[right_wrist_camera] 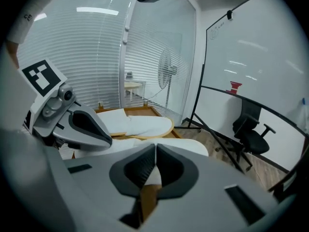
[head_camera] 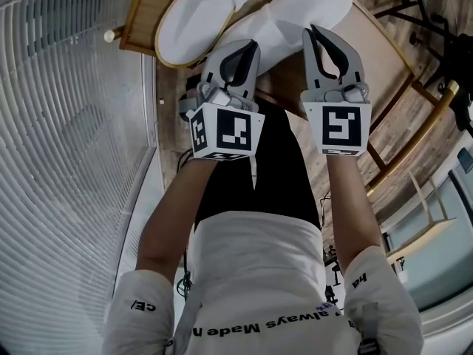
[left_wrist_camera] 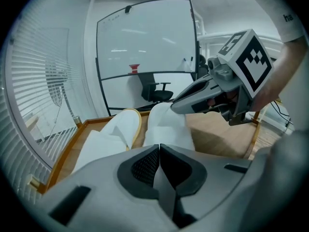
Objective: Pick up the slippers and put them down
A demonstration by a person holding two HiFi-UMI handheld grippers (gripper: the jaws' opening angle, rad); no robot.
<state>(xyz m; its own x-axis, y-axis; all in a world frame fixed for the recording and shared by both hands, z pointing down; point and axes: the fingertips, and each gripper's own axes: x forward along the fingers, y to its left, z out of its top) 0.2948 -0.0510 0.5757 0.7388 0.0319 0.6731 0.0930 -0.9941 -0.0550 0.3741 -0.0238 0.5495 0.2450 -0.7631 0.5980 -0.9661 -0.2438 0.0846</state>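
Note:
Two white slippers lie side by side on a low wooden table [head_camera: 384,54] with a raised rim. The left slipper [head_camera: 194,17] has a tan edge; the right slipper [head_camera: 310,2] lies beside it. My left gripper [head_camera: 253,44] hovers at the near end of the slippers with its jaws shut. My right gripper [head_camera: 309,29] is over the right slipper's near end, also shut. In the left gripper view the closed tips [left_wrist_camera: 159,147] show no fabric between them, with both slippers [left_wrist_camera: 166,127] just beyond. The right gripper view shows the same: closed tips [right_wrist_camera: 155,146], slipper [right_wrist_camera: 193,146] underneath.
A glass wall with slatted blinds [head_camera: 66,87] runs along the left. A whiteboard on a stand [left_wrist_camera: 145,37], an office chair [left_wrist_camera: 157,88] and a standing fan [right_wrist_camera: 166,71] are beyond the table. A wooden rail [head_camera: 414,135] lies at the right.

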